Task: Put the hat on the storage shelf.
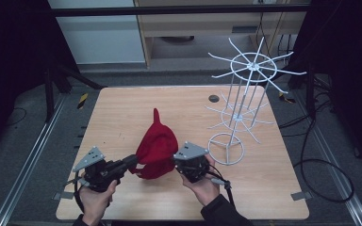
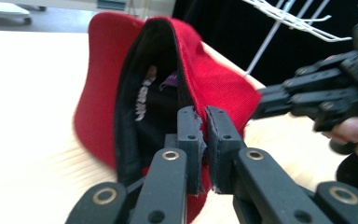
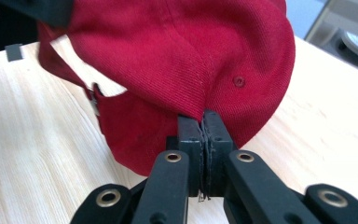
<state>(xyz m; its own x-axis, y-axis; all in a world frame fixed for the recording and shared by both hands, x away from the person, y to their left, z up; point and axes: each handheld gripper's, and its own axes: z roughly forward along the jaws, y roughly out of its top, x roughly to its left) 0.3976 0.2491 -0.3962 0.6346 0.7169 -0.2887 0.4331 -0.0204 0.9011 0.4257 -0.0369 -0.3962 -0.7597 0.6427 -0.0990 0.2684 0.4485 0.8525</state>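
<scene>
A red baseball cap (image 1: 156, 143) hangs just above the wooden table (image 1: 118, 108), between the two hand-held grippers. My left gripper (image 1: 134, 162) comes in from the left and is shut on the cap's lower edge; in the left gripper view its jaws (image 2: 203, 114) pinch the red rim beside the black lining (image 2: 140, 107). From the right, my right gripper (image 1: 175, 160) is shut on the crown; in the right gripper view its jaws (image 3: 202, 119) clamp a fold of the red fabric (image 3: 182, 56). The back strap and buckle (image 3: 94, 100) dangle at the left.
A white wire display rack (image 1: 245, 94) with spoke-like hooks stands on a ring base at the table's right. A small dark round hole (image 1: 213, 99) sits near the far edge. Black cables lie on the floor to the right.
</scene>
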